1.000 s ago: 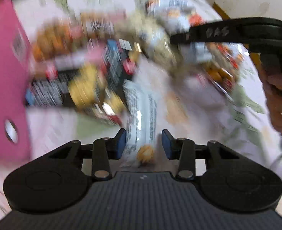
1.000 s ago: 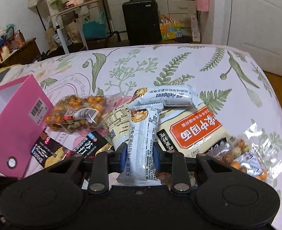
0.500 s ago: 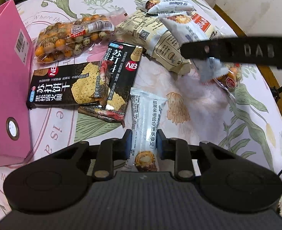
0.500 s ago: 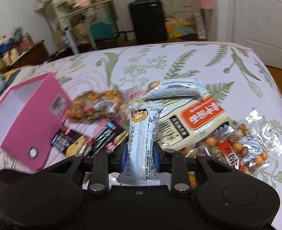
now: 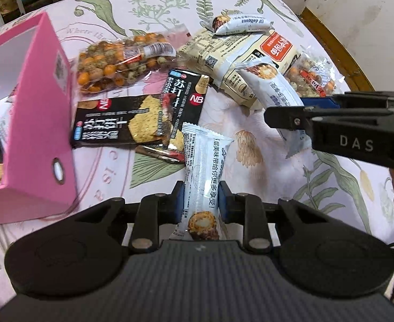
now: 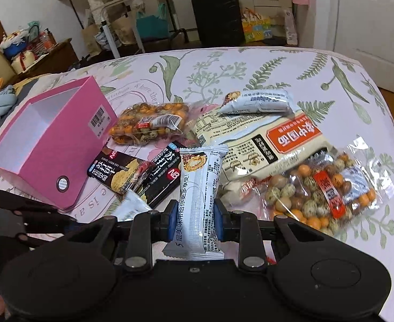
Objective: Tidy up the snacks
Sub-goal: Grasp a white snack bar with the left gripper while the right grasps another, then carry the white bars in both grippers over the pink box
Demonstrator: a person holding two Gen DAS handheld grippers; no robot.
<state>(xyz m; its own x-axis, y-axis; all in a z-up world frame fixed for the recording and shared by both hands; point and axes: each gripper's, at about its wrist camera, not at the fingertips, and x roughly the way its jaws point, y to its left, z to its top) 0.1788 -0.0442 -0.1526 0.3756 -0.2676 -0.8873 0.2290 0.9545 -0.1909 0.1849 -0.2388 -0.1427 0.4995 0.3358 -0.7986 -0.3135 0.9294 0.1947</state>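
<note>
Held one white snack bar (image 5: 201,166) tight in the left claw (image 5: 199,201), close to the right of the pink box (image 5: 44,112). Held a twin white bar (image 6: 199,187) in the right claw (image 6: 194,214) too, pads pressed on both its sides, farther right of the box. Seemed to have both bars up off the flowered cloth (image 5: 250,177).

Found plenty not yet put away. Lay right beside the box: two black cracker packs (image 5: 116,119), one partly over the other. Lay just past those, behind them: a clear bag of orange nuts (image 5: 121,61). Lay well to the right of the box: a big cream bag (image 6: 272,145) with a small white pack (image 6: 258,101) on top, and a second nut bag (image 6: 320,193) touching the cream bag.

Saw white bare walls inside the box from the right claw's view. Spotted something dark at the box's open side from the left view, but could not tell what.

Looked like an early stage: two bars picked, none dropped in, most snacks left to sort.
</note>
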